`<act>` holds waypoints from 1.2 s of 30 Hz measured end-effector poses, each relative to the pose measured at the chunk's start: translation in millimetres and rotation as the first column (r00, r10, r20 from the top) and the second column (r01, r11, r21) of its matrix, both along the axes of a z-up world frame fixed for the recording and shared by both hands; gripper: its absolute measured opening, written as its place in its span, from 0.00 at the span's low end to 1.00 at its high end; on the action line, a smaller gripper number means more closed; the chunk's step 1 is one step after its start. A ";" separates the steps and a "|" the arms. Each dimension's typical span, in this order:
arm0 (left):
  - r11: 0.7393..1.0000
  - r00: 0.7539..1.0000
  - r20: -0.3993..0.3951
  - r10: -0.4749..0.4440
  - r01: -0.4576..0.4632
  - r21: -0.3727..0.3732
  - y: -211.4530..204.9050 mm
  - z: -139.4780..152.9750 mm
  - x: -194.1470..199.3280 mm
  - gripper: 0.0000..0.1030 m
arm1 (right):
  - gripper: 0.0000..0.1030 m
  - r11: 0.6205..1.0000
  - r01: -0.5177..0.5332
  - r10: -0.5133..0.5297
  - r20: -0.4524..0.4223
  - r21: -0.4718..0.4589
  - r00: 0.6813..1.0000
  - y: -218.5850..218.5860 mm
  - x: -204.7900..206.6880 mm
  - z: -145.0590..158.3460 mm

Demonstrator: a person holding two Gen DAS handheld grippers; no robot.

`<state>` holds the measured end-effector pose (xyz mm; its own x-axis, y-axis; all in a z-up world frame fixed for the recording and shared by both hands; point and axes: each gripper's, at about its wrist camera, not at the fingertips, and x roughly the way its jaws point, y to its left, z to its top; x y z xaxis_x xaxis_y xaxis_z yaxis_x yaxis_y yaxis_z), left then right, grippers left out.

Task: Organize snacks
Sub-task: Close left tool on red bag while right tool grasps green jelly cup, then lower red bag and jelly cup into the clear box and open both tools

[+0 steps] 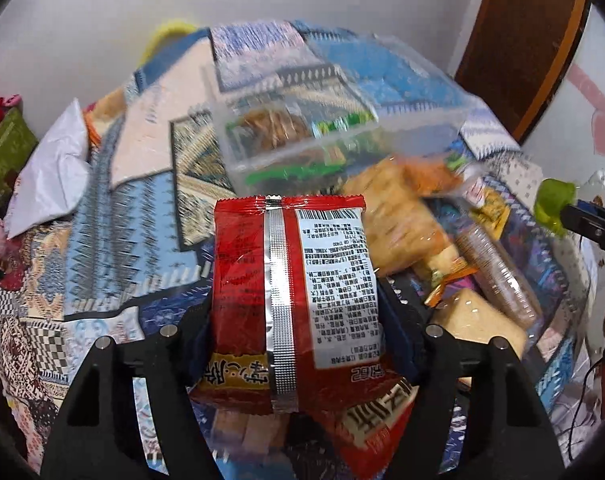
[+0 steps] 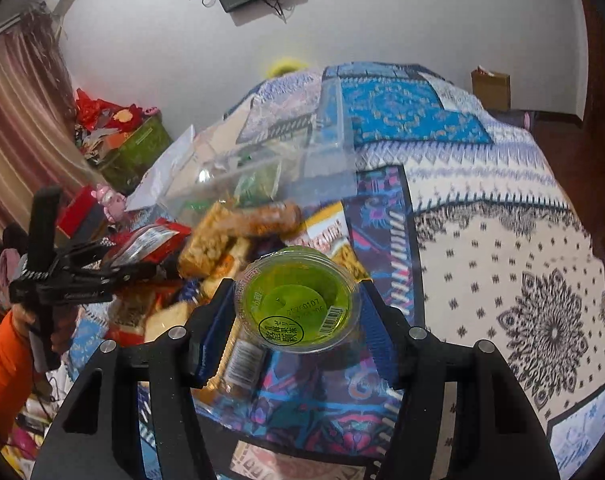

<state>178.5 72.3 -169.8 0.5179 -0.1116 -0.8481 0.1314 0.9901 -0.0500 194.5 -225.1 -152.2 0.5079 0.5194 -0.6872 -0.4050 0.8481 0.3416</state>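
1. Presently, a red snack packet (image 1: 290, 300) is clamped between the fingers of the left gripper (image 1: 298, 312), its back seam and white printed label turned toward the camera.
2. A green jelly cup (image 2: 298, 300) is pinched between the fingers of the right gripper (image 2: 296, 316), its sealed lid seen face-on.
3. Both items are held above a heap of wrapped snacks (image 1: 434, 216) spread on a patterned bedspread (image 2: 502, 240).
4. A clear plastic box (image 1: 302, 136), with some snacks seen inside, is set just beyond the heap.
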 end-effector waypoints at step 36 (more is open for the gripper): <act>0.984 0.970 0.211 0.120 -0.087 -0.158 -20.8 56.3 103.6 0.68 | 0.55 0.999 0.003 0.003 0.177 -0.038 0.984 70.3 125.6 44.5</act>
